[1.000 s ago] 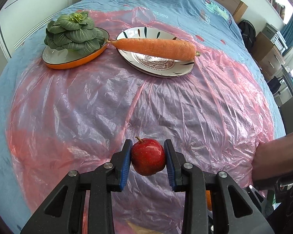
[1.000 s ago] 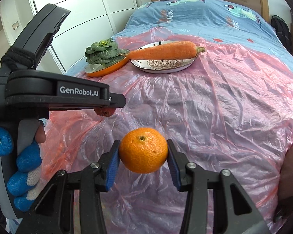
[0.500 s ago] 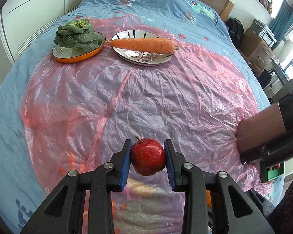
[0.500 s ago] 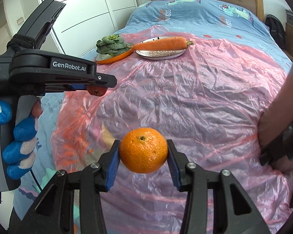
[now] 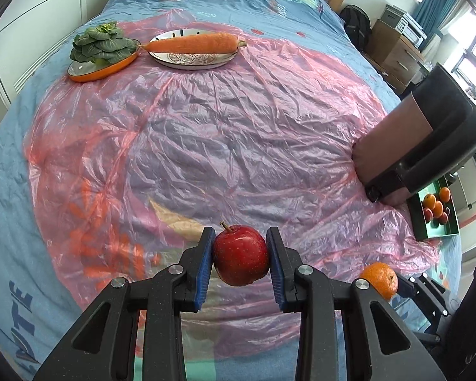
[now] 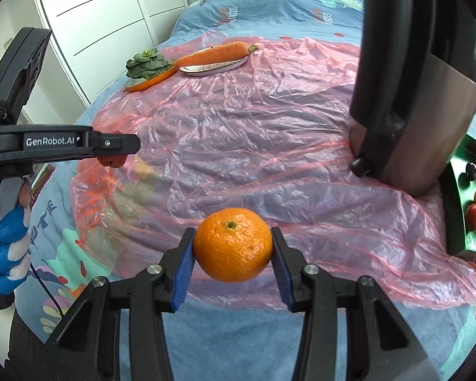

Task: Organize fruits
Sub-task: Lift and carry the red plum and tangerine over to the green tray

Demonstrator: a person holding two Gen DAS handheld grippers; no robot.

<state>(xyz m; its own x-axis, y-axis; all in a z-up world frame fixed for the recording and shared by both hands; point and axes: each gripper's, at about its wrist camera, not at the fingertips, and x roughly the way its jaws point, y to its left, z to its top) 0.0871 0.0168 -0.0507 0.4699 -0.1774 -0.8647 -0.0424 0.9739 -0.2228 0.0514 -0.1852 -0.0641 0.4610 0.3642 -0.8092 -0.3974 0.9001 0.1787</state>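
Note:
My left gripper (image 5: 240, 262) is shut on a red apple (image 5: 240, 258) and holds it above the near edge of the pink plastic sheet (image 5: 231, 133). My right gripper (image 6: 233, 246) is shut on an orange (image 6: 233, 244), also above the sheet's near edge; this orange shows at the lower right of the left wrist view (image 5: 379, 279). The left gripper and its apple (image 6: 112, 161) show side-on at the left of the right wrist view. A green tray (image 5: 441, 228) with several oranges and red fruits sits at the right edge of the bed, also seen in the right wrist view (image 6: 460, 222).
At the far end a carrot (image 5: 192, 43) lies on a patterned plate (image 5: 193, 62), next to a leafy green vegetable (image 5: 100, 44) on an orange dish (image 5: 98, 71). A brown and black object (image 5: 419, 139) stands by the tray. White cupboards are at the left, drawers at the far right.
Both grippers have pulled back toward the near end of the bed with their fruit still held. The plates look farther away and the green tray has come into view at the right.

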